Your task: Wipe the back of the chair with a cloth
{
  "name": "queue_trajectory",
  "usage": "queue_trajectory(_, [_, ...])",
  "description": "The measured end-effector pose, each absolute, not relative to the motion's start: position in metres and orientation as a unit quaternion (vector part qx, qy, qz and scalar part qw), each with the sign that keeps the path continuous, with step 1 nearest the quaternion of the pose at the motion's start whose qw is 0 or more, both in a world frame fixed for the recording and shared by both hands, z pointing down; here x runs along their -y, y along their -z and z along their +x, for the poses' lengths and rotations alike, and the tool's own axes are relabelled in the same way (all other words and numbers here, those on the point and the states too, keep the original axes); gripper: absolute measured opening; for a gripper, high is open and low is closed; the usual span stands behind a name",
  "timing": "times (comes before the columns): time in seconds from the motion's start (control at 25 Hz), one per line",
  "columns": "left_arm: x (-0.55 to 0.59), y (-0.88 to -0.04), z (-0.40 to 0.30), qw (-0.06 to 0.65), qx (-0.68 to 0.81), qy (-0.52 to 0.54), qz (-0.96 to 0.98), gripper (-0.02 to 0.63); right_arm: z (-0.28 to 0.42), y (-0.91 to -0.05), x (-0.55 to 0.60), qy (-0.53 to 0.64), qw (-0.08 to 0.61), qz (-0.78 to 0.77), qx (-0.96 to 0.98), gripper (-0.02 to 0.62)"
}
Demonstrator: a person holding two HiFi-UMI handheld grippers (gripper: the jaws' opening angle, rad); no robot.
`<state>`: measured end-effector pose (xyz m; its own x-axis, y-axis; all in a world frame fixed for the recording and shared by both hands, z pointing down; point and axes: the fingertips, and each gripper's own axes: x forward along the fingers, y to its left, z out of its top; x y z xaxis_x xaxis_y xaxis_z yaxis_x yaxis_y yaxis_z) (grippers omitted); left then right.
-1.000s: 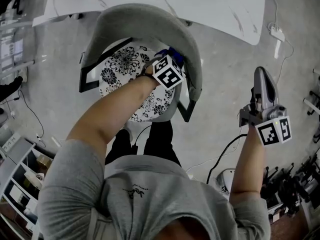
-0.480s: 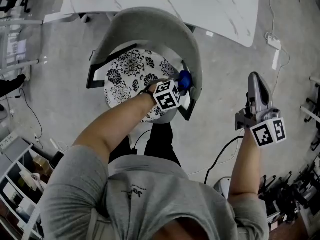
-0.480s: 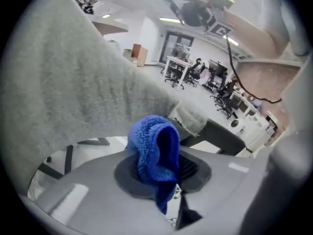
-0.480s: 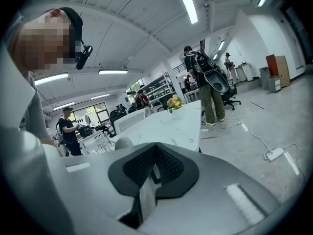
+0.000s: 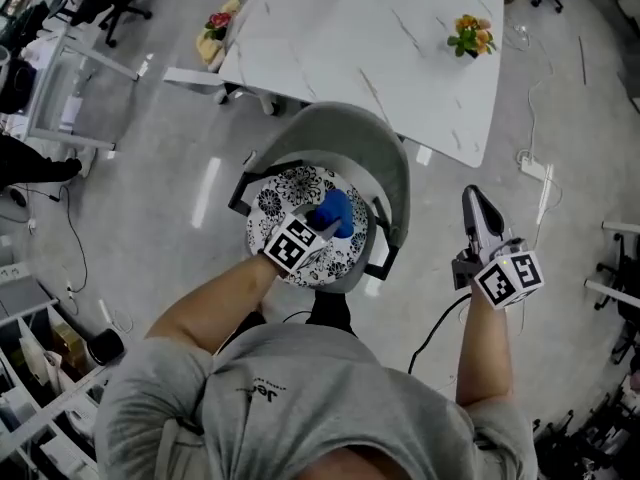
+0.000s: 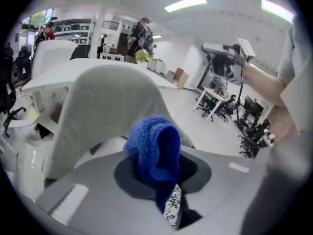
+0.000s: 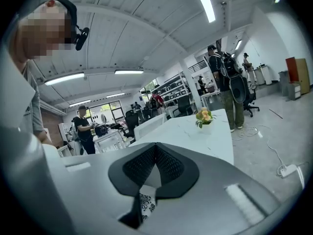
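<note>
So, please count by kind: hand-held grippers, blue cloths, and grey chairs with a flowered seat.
Hand-held grippers: 2, the left hand-held gripper and the right hand-held gripper
Blue knitted cloth: 1
Grey curved-back chair with flowered seat: 1
Total: 4

Grey floor (image 5: 150, 218); white marble table (image 5: 330, 28) w/ flowers (image 5: 472, 36); strip lights (image 7: 205, 1) overhead; shelving (image 5: 40, 368) lower left.

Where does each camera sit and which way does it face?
Head view: on the head, looking steeply down at the chair; shows both arms, left gripper clamping the cloth, right gripper.
Left gripper view: on that gripper, facing the chair past the cloth; shows the right arm.
Right gripper view: on that gripper, facing across the table; shows a shoulder.
Shared: head and right gripper views both show the table's flowers.
</note>
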<state>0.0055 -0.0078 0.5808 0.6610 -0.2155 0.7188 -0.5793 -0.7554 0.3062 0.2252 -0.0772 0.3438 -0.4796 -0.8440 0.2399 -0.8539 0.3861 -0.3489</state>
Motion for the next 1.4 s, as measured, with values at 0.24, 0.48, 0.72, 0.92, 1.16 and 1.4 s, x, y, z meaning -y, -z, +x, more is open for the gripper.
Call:
queue_trajectory(0.24, [0.029, -0.467, -0.077, 0.257, 0.316, -0.263, 0.874, 0.123, 0.161, -0.288, 0.086, -0.197, 0.012, 0.468, 0.862, 0.003])
queue_trajectory(0.48, [0.032, -0.355, -0.168, 0.23, 0.385, -0.173, 0.877, 0.123, 0.067, -0.236, 0.086, -0.171, 0.029, 0.412, 0.894, 0.003])
queue_trajectory(0.72, [-0.008, -0.278, -0.282, 0.216, 0.448, -0.125, 0.858, 0.123, -0.048, -0.191, 0.065, -0.142, 0.033, 0.364, 0.92, 0.003])
queue_trajectory(0.92, [-0.055, -0.228, -0.373, 0.203, 0.509, -0.075, 0.833, 0.123, -0.14, -0.168, 0.038, -0.125, 0.04, 0.31, 0.942, 0.003])
queue_trajectory(1.16, [-0.116, -0.173, -0.465, 0.176, 0.568, -0.013, 0.804, 0.123, -0.231, -0.138, 0.011, -0.091, 0.049, 0.246, 0.964, 0.003])
queue_trajectory(1.4, [-0.163, -0.145, -0.517, 0.149, 0.614, 0.019, 0.775, 0.123, -0.29, -0.124, -0.017, -0.065, 0.058, 0.193, 0.977, 0.003])
